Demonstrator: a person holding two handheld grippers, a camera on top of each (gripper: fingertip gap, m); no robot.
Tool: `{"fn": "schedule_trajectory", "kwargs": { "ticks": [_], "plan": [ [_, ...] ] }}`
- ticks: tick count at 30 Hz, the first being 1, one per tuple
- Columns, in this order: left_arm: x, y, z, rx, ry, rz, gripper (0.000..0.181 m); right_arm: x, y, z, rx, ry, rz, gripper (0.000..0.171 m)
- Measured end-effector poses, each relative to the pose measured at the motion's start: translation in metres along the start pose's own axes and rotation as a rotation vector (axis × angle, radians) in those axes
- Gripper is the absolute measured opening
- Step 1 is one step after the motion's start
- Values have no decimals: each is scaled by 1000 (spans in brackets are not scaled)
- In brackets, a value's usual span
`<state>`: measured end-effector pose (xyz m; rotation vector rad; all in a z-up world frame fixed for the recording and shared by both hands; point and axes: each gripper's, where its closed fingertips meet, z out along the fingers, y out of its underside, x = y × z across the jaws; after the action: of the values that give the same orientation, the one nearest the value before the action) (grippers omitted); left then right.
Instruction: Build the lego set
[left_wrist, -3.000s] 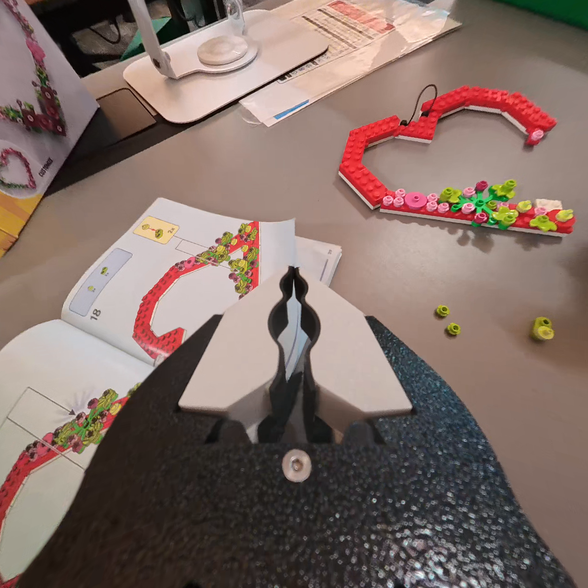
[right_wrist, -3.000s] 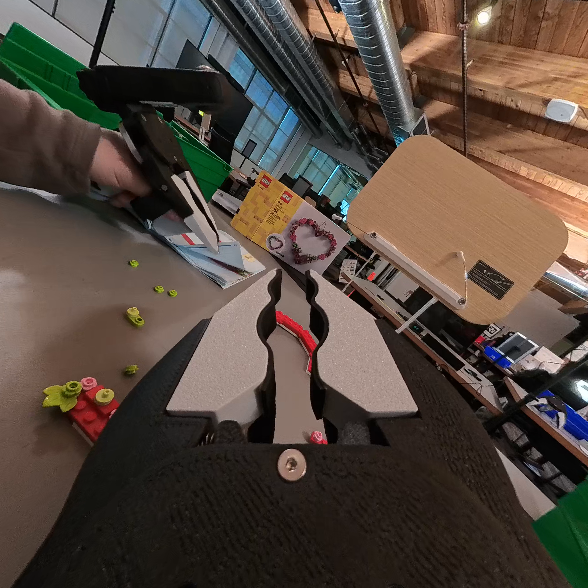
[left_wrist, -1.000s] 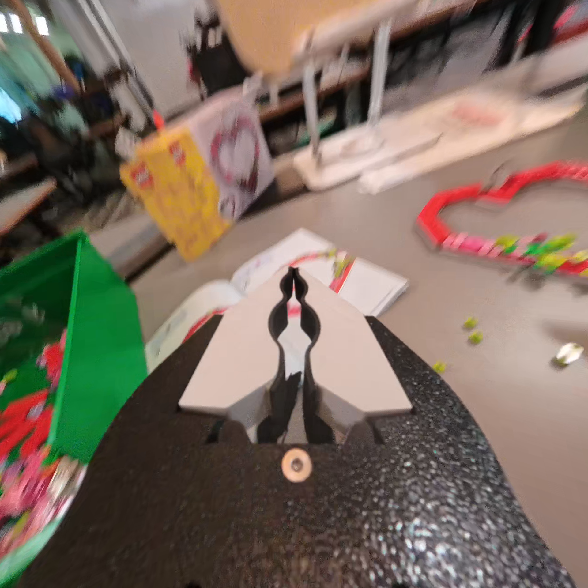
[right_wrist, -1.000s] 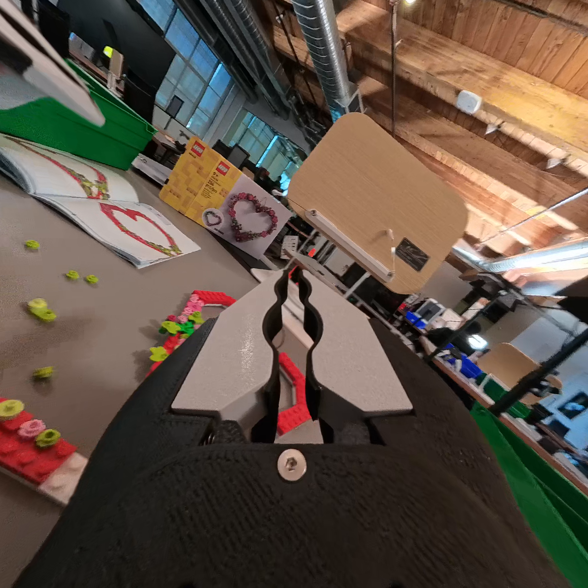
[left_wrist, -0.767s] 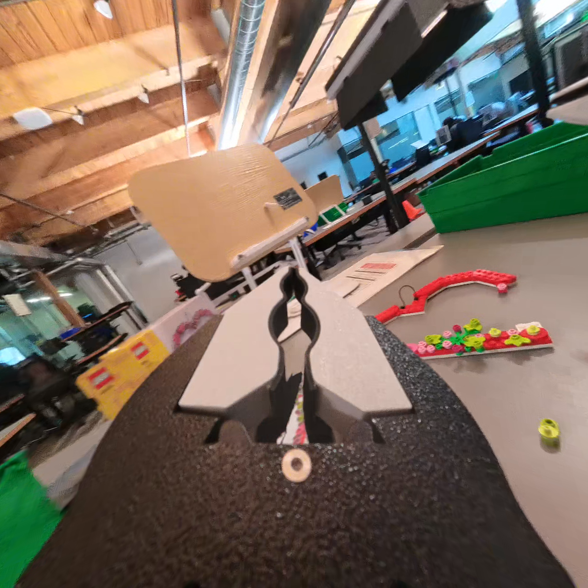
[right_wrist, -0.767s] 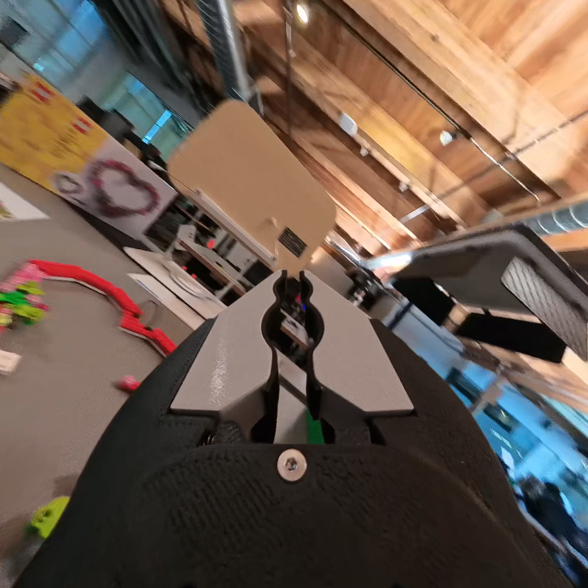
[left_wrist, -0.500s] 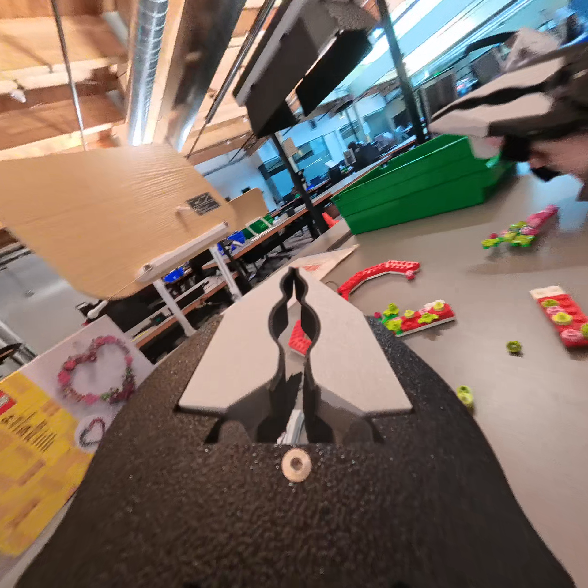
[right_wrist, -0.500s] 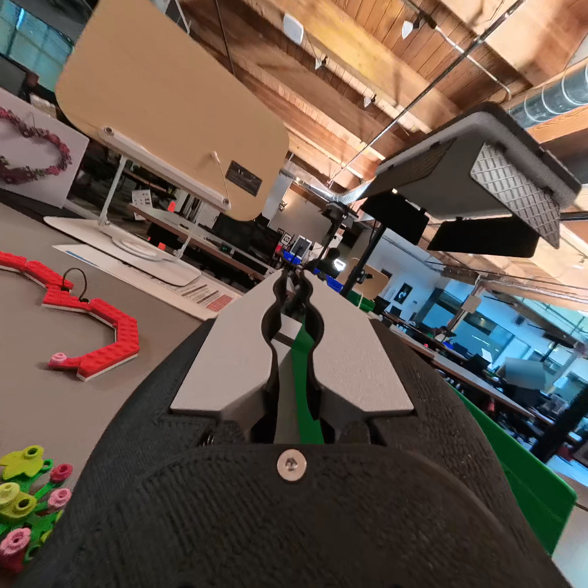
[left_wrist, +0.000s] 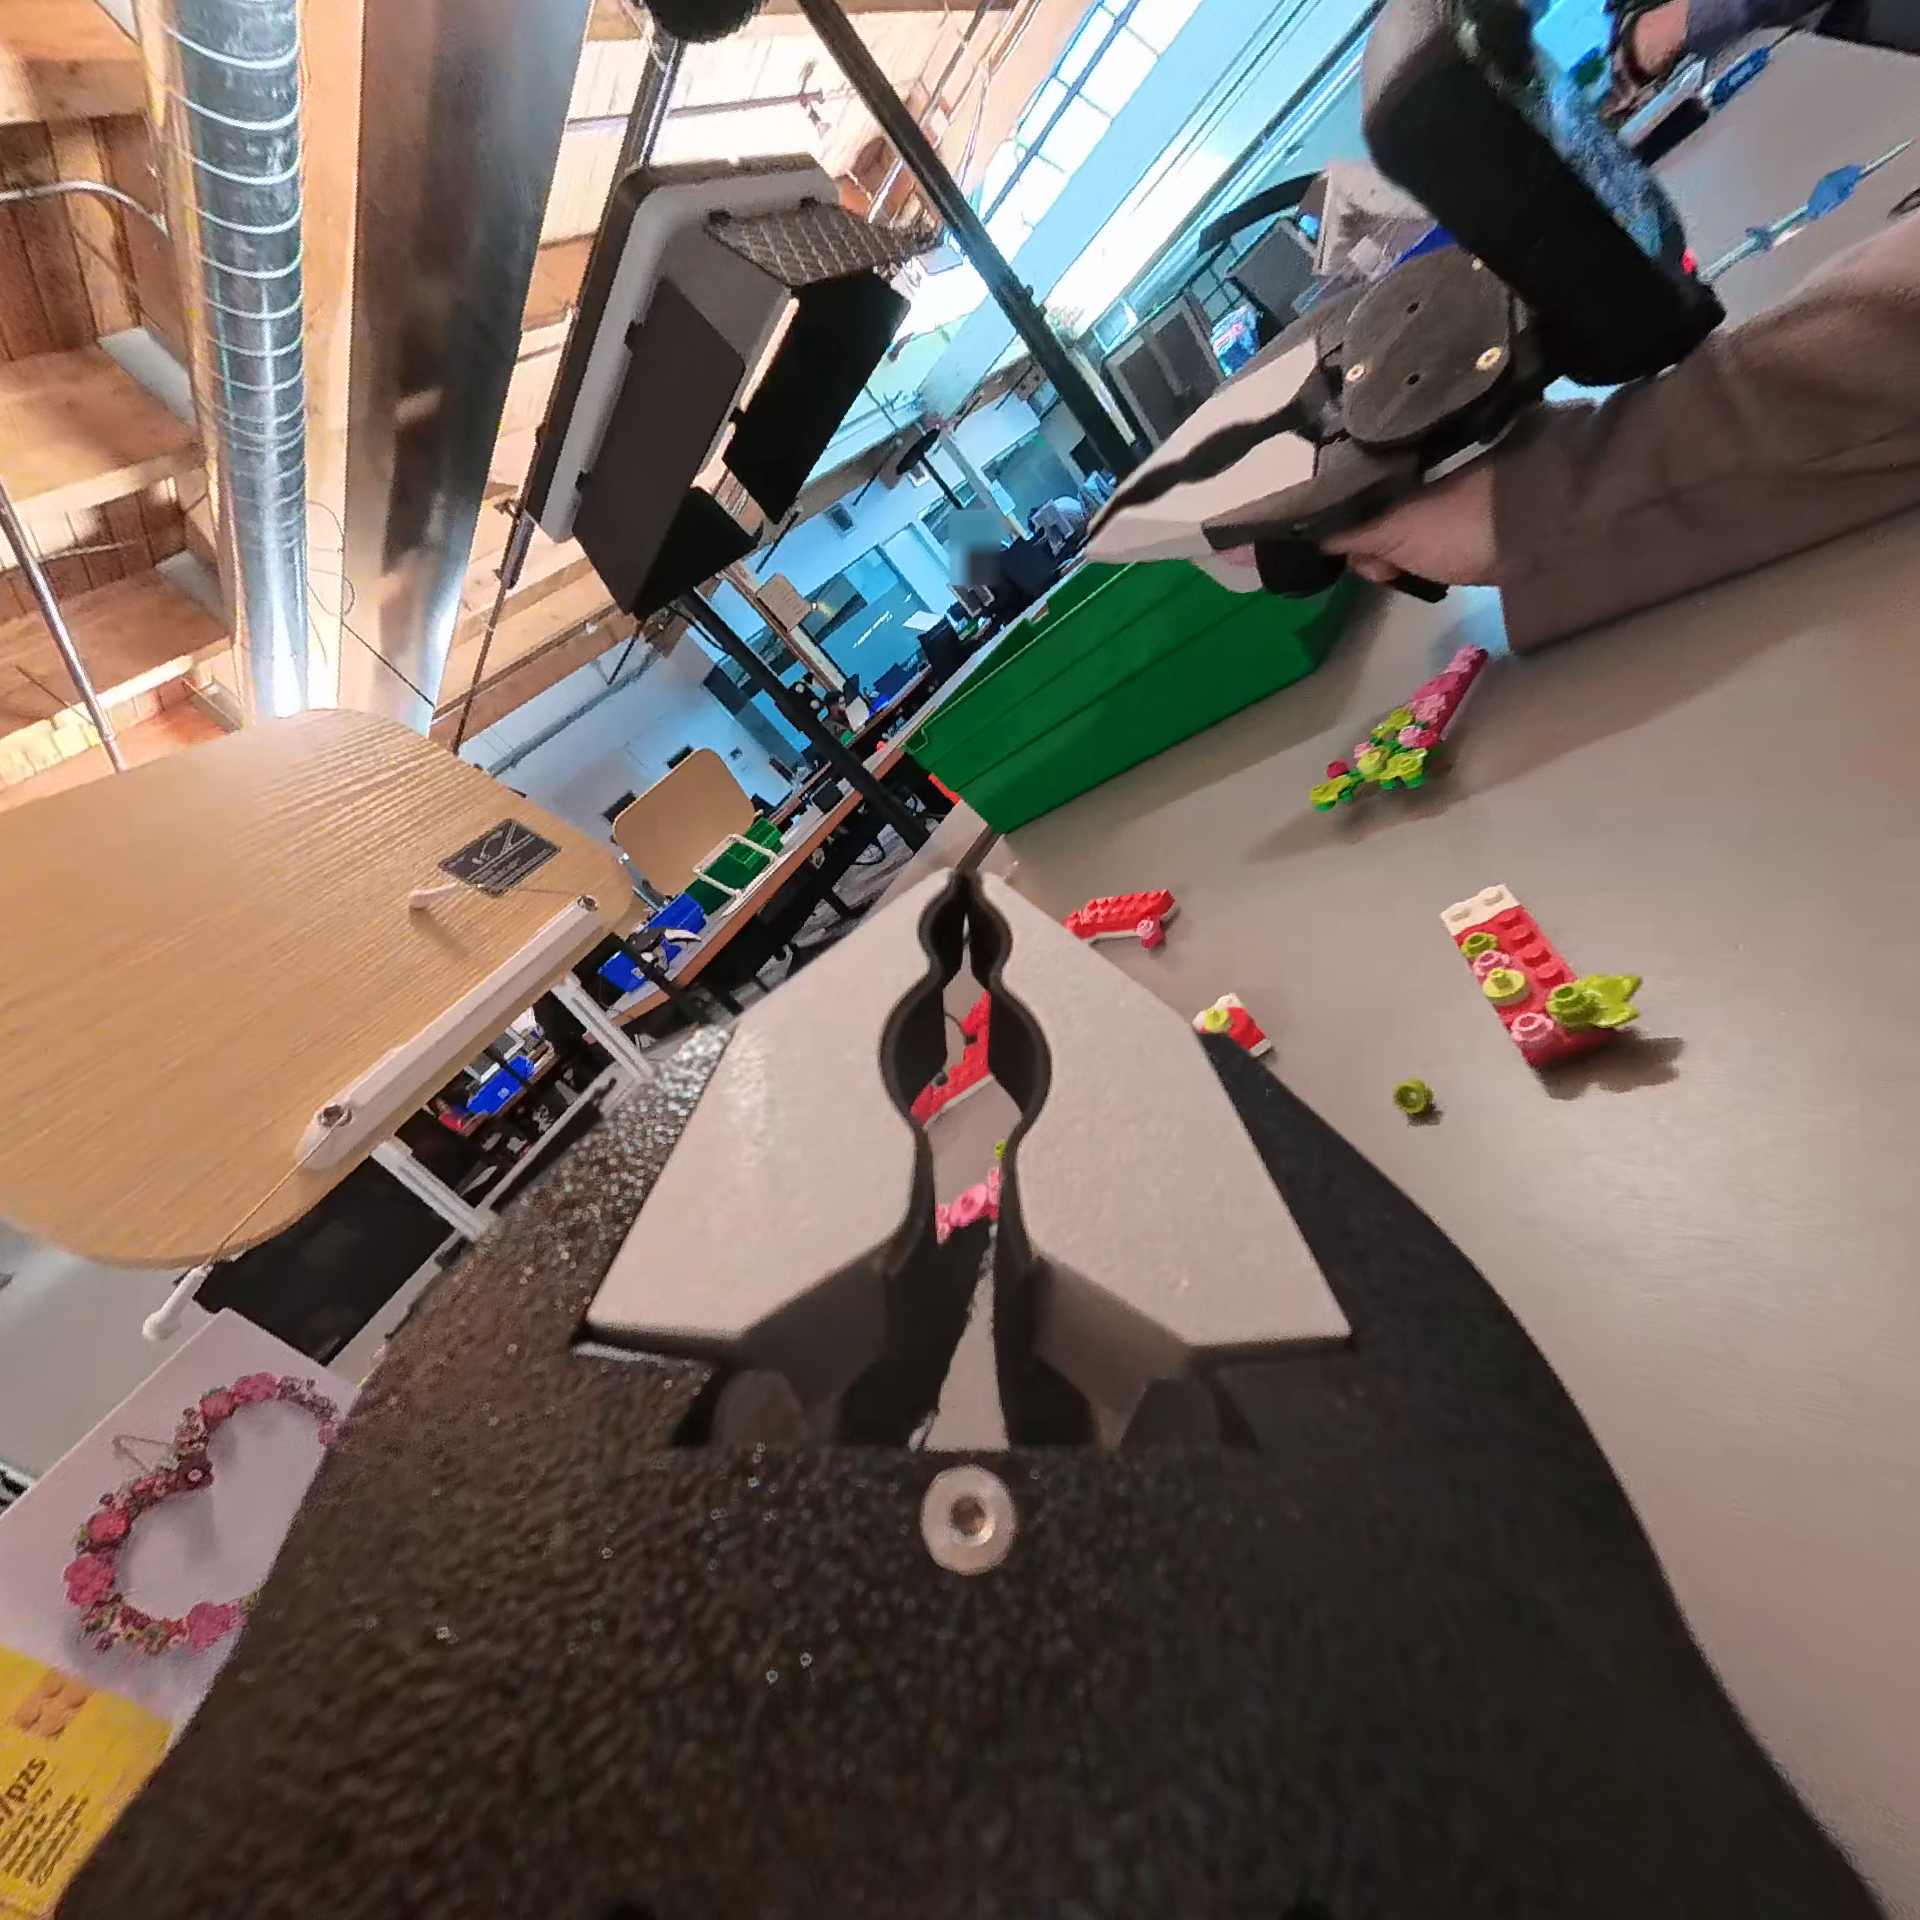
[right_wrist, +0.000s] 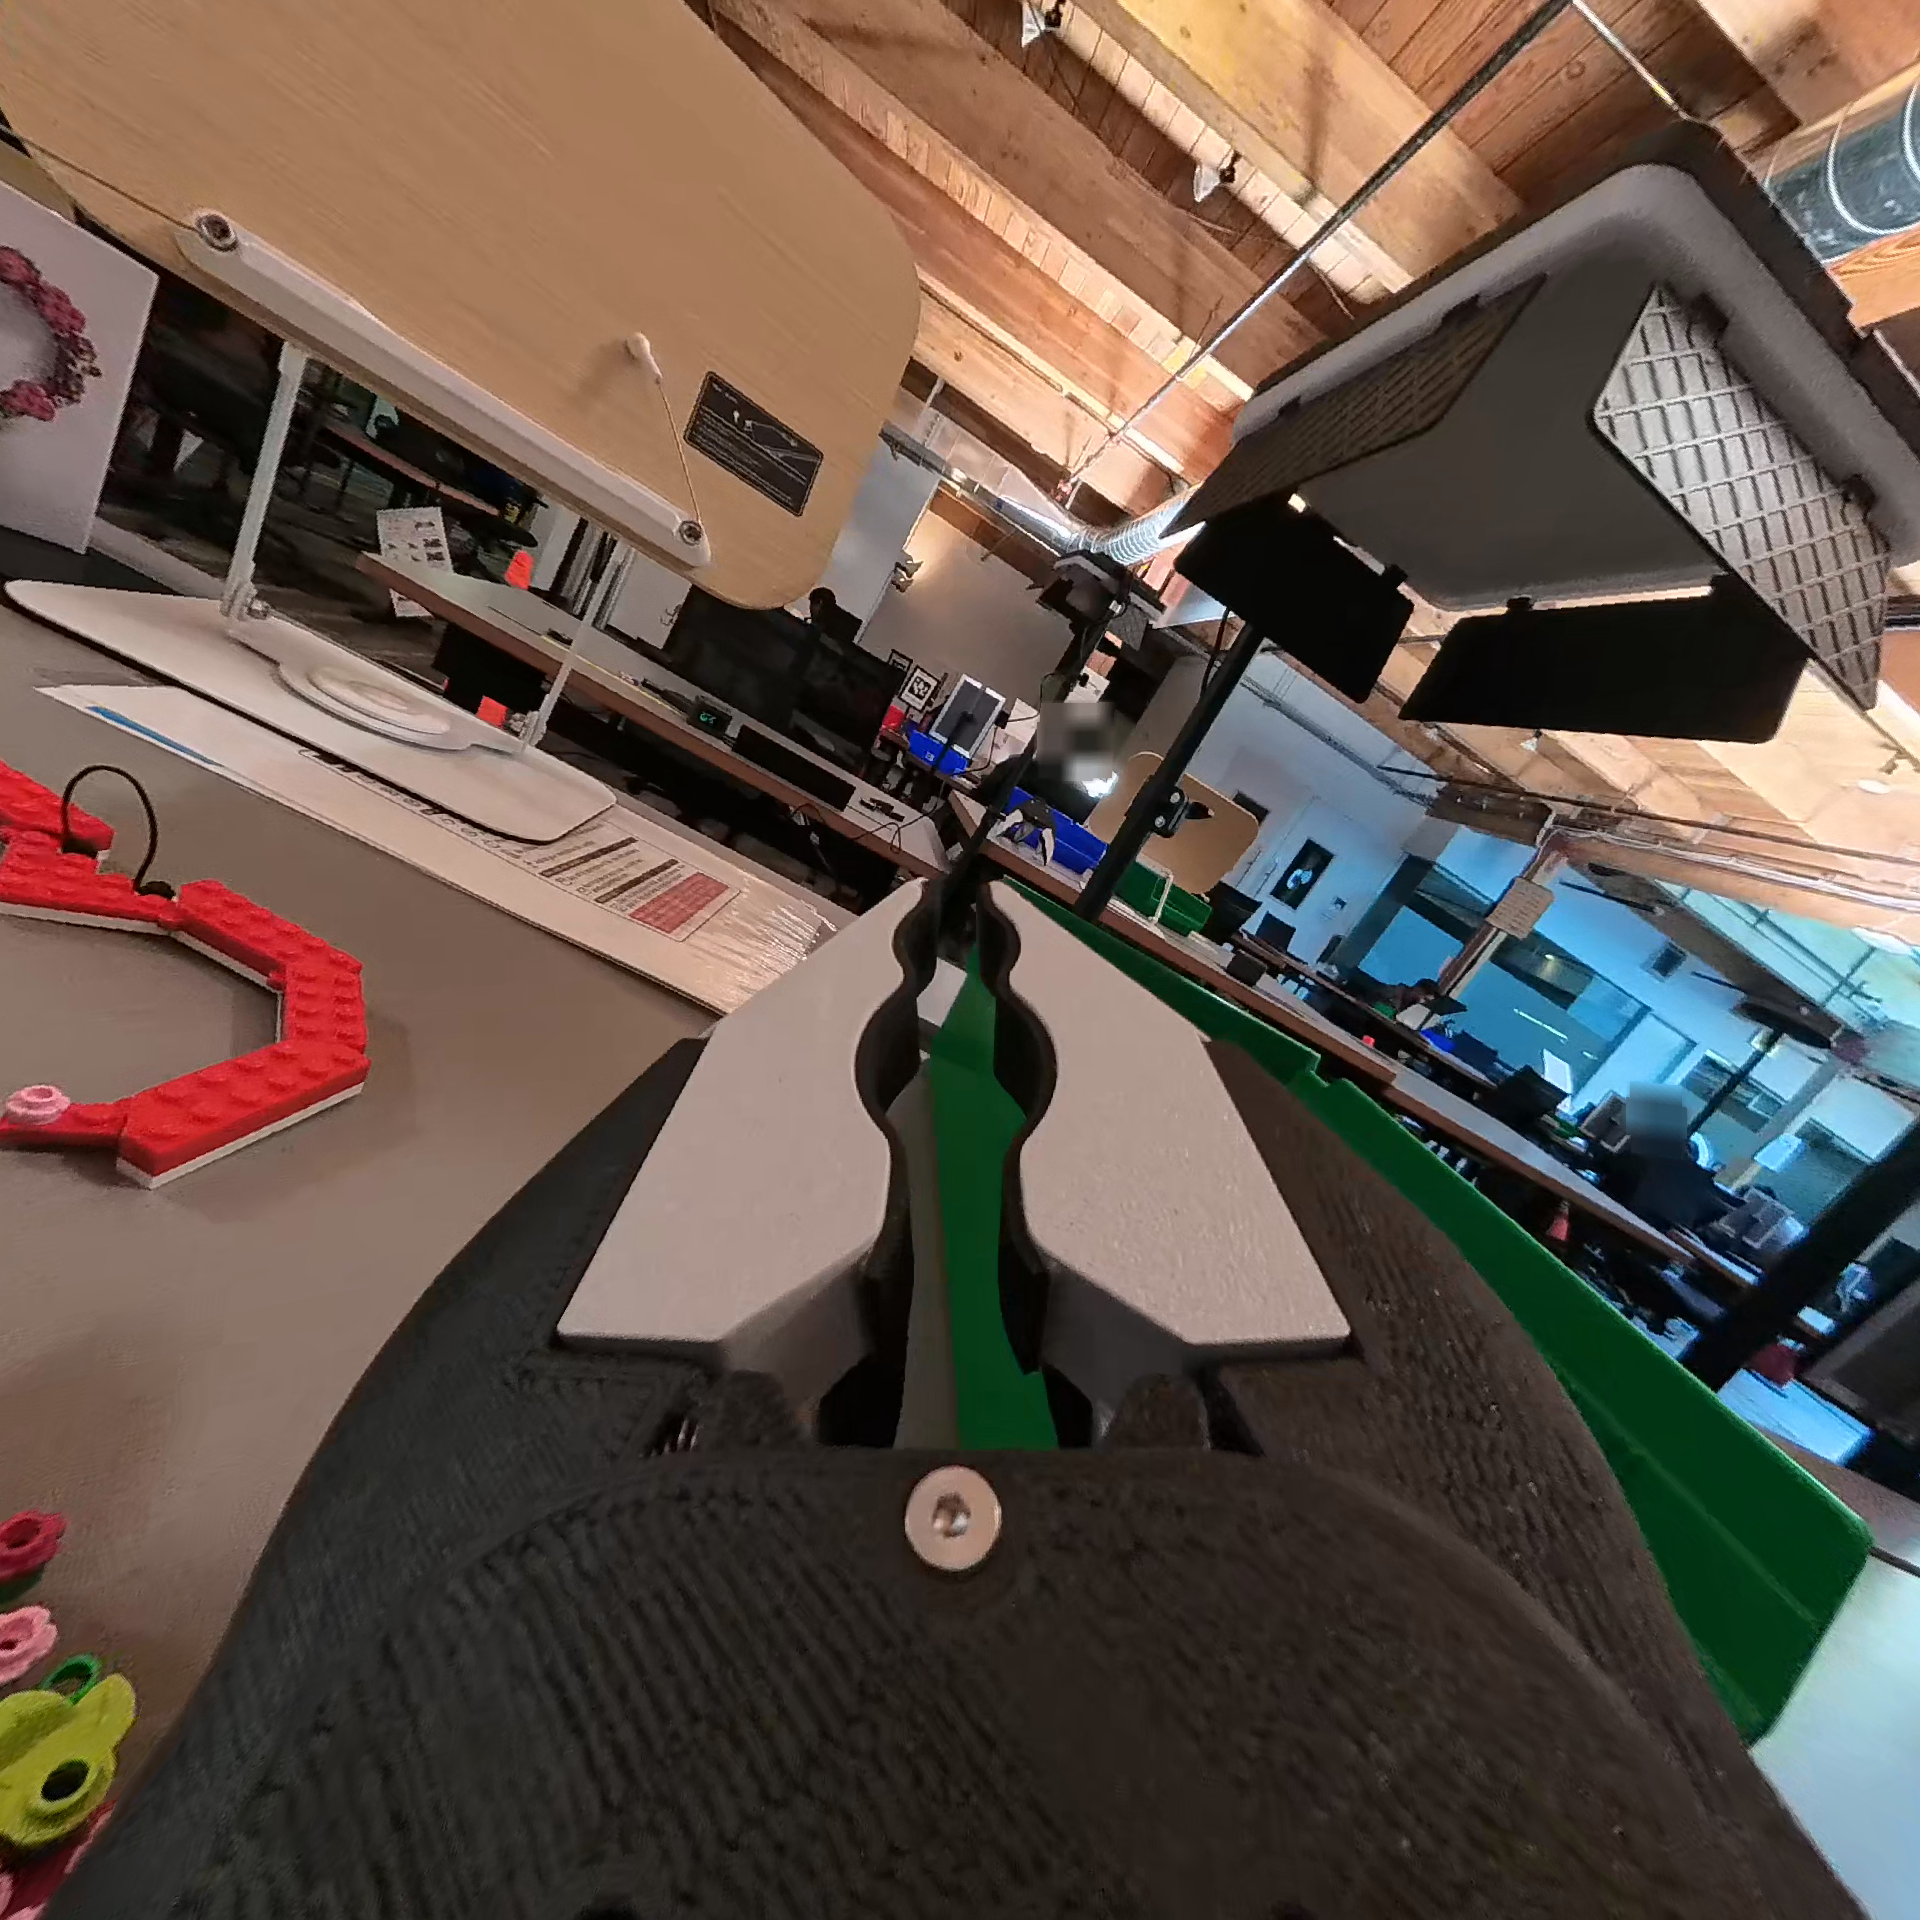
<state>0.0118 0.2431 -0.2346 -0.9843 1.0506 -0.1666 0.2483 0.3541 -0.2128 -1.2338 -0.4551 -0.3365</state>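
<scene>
My left gripper (left_wrist: 964, 902) is shut and empty, held above the grey table (left_wrist: 1558, 1247). Past its tips lie a red curved lego piece (left_wrist: 1120, 918), a small red and white piece (left_wrist: 1232, 1022), a red plate with green and pink flower studs (left_wrist: 1527, 987), a loose green stud (left_wrist: 1413, 1095) and a green and pink flower cluster (left_wrist: 1392, 748). My right gripper (right_wrist: 954, 894) is shut and empty; it also shows in the left wrist view (left_wrist: 1226, 488), raised over the green bin (left_wrist: 1122, 686). A red curved heart section (right_wrist: 208, 1029) lies to its left.
A wooden board on a white stand (right_wrist: 436, 239) is at the table's far edge, with a printed sheet (right_wrist: 623, 883) beside its base. The set's box (left_wrist: 94, 1621) stands at the left. The green bin's wall (right_wrist: 1558, 1299) runs along the right. Flower pieces (right_wrist: 52, 1745) lie close by. My left tips are roughly 11 cm from the loose green stud (left_wrist: 1413, 1095).
Both grippers swung up and to the right. The left one turned away from the manual and left green bin toward the lego pieces. The right one turned toward the green bin. Both stayed shut.
</scene>
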Motion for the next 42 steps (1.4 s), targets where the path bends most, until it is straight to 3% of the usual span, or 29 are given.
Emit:
{"fn": "schedule_trajectory", "kwargs": {
  "ticks": [8, 13, 25, 31, 35, 42],
  "plan": [
    [2, 0, 1, -11, -1, 26, 0, -14, -1, 2, -2, -52, -57, 6],
    [-3, -16, -5, 68, -57, 87, 0, -16, 2, 4, -12, -80, -1, 6],
    [-1, -15, -4, 64, -49, 96, 0, -17, 0, 4, 9, -103, 66, 6],
    [-13, -11, -6, 53, -92, 27, 0, -17, -2, 2, 13, -90, 40, 6],
    [-36, 7, -9, -38, -201, -41, 0, -5, 4, 0, -19, -23, 42, 6],
    [-41, 4, -13, 7, -201, -113, 0, -22, -14, -14, 11, -70, -34, 6]
  ]
}}
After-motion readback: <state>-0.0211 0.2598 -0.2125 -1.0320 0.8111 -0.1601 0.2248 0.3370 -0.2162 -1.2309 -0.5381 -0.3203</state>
